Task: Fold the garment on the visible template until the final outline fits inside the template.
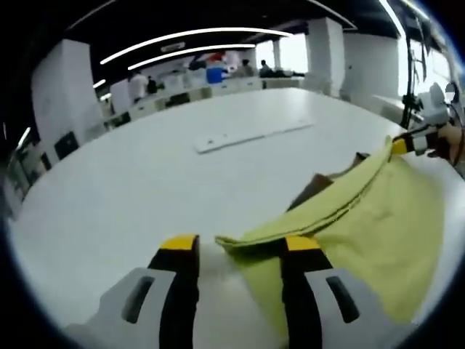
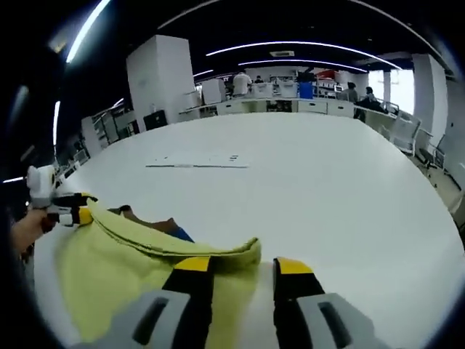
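Observation:
A yellow-green garment [image 1: 378,218] lies folded on the white table [image 1: 145,182], its doubled edge running between the two grippers. My left gripper [image 1: 240,244] is open, and one end of that edge lies between its jaws, close to the right one. My right gripper [image 2: 243,265] is open too, with the other end of the garment [image 2: 131,269] between its jaws. Each gripper also shows at the far end of the fold in the other's view: the right gripper [image 1: 415,142] and the left gripper [image 2: 73,212]. A brown template [image 1: 314,189] with a blue patch [image 2: 182,234] peeks out from under the cloth.
A long flat white strip [image 1: 247,137] lies farther out on the table [image 2: 327,189]. A hand [image 2: 25,229] holds the left gripper. Desks, pillars and people [image 2: 240,81] stand far behind the table.

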Tool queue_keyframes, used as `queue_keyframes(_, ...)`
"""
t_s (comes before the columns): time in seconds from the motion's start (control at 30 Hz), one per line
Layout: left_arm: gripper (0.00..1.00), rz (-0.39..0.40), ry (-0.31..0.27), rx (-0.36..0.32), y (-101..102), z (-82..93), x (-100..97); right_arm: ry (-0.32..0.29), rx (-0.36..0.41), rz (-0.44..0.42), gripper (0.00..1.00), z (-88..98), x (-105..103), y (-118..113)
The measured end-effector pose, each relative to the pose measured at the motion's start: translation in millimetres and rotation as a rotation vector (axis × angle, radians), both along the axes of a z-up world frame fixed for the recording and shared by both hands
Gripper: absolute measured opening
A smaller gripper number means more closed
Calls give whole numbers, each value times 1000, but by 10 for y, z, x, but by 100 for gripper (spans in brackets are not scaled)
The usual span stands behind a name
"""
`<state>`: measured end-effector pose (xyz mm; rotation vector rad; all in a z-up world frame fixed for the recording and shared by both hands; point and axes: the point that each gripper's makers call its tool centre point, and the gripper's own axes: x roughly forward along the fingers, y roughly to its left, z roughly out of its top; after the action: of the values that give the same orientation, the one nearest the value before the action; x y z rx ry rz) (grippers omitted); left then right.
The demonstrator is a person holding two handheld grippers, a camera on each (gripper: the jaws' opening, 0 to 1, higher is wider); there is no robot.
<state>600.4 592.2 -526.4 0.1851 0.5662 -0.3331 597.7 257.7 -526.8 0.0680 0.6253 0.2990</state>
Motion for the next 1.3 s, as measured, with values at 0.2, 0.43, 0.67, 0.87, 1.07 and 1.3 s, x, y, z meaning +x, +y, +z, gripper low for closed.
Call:
queue_keyframes(0.2, 45, 100, -12, -85, 58, 29, 91, -6, 37, -71, 30, 28, 74, -68)
queue_keyframes(0.43, 50, 144, 5, -160, 118, 61, 52, 6, 45, -78, 38, 68, 18, -59)
queue_keyframes(0.67, 55, 143, 17, -191, 153, 167, -97, 27, 64, -46, 49, 125, -65, -8)
queue_keyframes(0.87, 60, 122, 16, -193, 172, 296, -248, 65, 59, -2, 56, 174, -246, 39)
queue_keyframes(1.07, 61, 96, 28, -188, 164, 363, -453, 83, 56, 39, 58, 274, -474, 105)
queue_keyframes(1.3, 60, 70, 61, -182, 156, 341, -711, 100, 53, 59, 58, 319, -754, 105)
